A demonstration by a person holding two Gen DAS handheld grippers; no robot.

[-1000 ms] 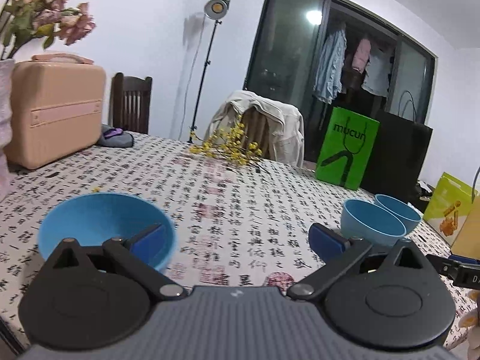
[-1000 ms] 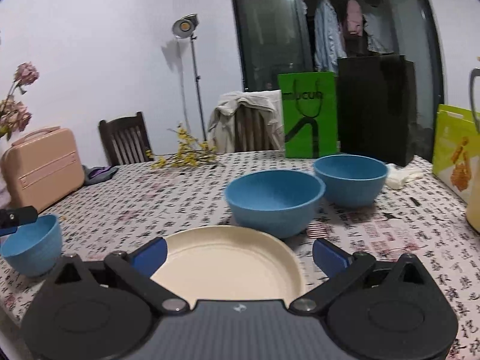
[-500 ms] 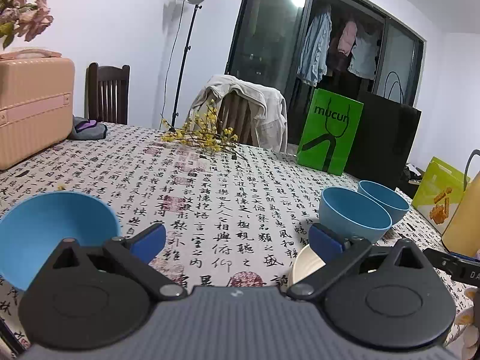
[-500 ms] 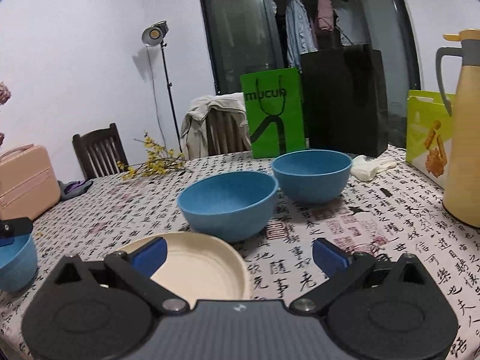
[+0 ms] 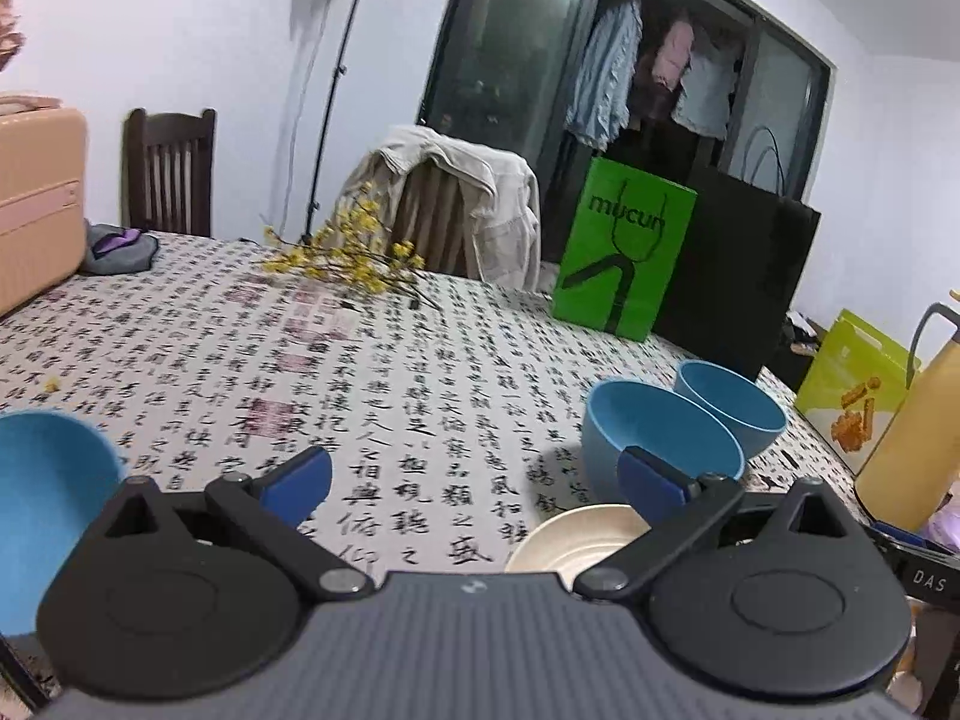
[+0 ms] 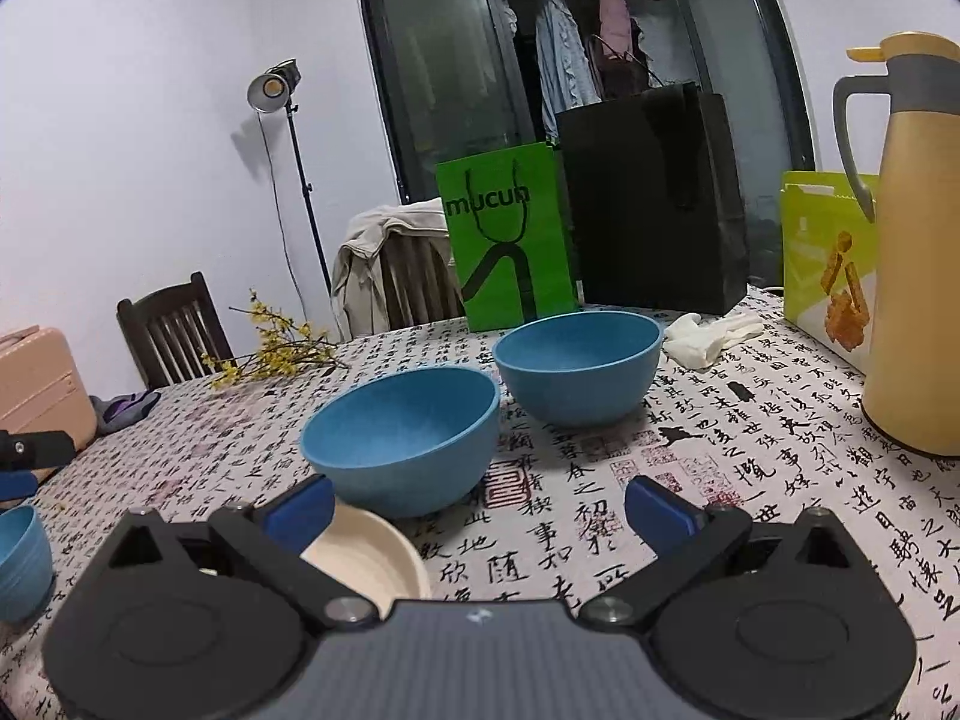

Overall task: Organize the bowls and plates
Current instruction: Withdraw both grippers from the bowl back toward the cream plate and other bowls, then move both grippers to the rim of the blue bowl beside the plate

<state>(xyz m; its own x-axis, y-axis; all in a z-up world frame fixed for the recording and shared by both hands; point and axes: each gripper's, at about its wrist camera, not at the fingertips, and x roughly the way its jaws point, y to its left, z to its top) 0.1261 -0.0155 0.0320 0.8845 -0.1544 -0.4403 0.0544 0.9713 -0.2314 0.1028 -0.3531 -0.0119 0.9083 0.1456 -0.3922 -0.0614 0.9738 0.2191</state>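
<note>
- The left tongs (image 5: 474, 477) stand apart, nothing between them, above the counter (image 5: 384, 396) with its printed cloth.
- Just below the left tongs' right finger lies the cream plate (image 5: 576, 543), partly hidden by the tool.
- Beyond that finger sits a blue bowl (image 5: 654, 435), with a second bowl (image 5: 729, 399) just behind it (the two look close, perhaps touching).
- A third bowl (image 5: 45, 492) lies outside the left tongs' left finger, at the frame's edge.
- The right tongs (image 6: 480, 510) are likewise spread, gripping nothing.
- In the right view the plate (image 6: 369, 558) lies low beside the left finger, half under the tool.
- The near bowl (image 6: 402, 438) sits just ahead between the fingers, nearer the left one; the far bowl (image 6: 579, 369) is behind it to the right, just beside it.
- The third bowl (image 6: 21, 558) shows at the far left, under part of the other tool.
- Further off: a yellow flask (image 6: 918, 264) at right, a green bag (image 6: 507, 246), a black bag (image 6: 654, 198) and white gloves (image 6: 708, 333).
</note>
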